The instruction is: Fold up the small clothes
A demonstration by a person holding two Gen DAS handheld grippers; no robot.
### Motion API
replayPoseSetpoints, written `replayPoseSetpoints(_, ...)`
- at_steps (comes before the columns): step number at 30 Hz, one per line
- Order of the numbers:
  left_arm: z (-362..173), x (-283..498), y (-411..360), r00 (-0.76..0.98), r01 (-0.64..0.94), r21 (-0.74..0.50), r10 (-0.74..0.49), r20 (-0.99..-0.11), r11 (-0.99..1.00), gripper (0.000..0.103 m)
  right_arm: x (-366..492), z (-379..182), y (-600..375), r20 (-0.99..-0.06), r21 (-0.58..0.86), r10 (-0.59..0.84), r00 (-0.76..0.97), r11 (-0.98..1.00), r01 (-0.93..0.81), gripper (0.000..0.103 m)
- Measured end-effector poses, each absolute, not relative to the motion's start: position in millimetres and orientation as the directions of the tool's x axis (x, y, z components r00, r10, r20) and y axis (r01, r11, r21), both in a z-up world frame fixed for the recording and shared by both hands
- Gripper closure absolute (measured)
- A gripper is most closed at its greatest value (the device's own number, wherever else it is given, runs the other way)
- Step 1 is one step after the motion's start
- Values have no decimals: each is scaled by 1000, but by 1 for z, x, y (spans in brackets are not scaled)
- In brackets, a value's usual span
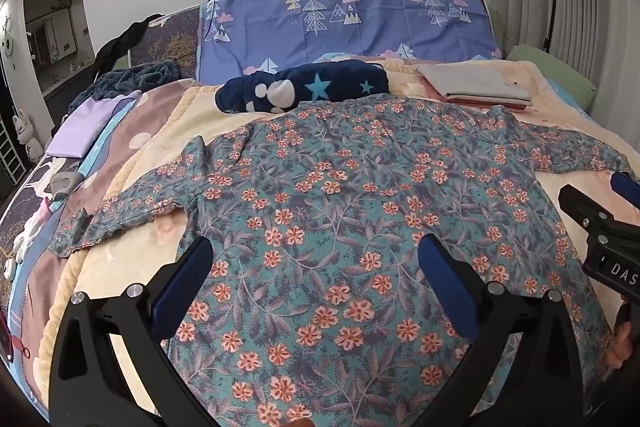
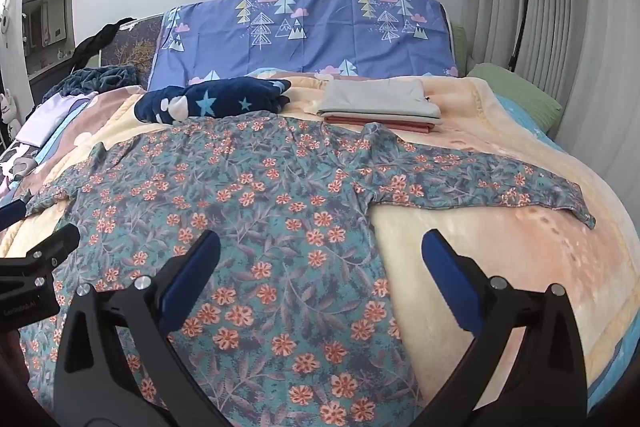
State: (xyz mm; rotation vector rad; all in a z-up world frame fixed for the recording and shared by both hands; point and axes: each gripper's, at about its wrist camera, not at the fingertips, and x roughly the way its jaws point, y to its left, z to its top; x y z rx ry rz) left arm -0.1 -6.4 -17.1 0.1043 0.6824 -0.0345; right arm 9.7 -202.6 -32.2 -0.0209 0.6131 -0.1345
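A teal long-sleeved shirt with orange flowers [image 1: 320, 203] [image 2: 256, 211] lies spread flat on the bed, both sleeves stretched out sideways. My left gripper [image 1: 316, 251] hovers open above the shirt's lower body, nothing between its blue-padded fingers [image 1: 188, 279]. My right gripper [image 2: 320, 247] also stands open, over the shirt's right side edge below the right sleeve [image 2: 480, 183], holding nothing. In the left wrist view the right gripper [image 1: 608, 227] shows at the right edge. In the right wrist view part of the left gripper [image 2: 32, 267] shows at the left edge.
A stack of folded clothes, grey over pink [image 1: 476, 87] [image 2: 380, 103], lies at the back. A navy star-patterned fleece item [image 1: 304, 87] [image 2: 212, 99] rests beyond the collar. A lilac folded piece [image 1: 80, 127] lies left. Blue tree-print bedding [image 1: 344, 23] lines the headboard. A peach blanket [image 2: 500, 267] covers the bed.
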Motion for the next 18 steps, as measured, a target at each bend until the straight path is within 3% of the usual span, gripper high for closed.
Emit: replayPoseSetpoints(18,-32,4,-21,744,118,81,-35,-667,990,1,11,-30,-208,-583,-52,-152,798,987,150,2)
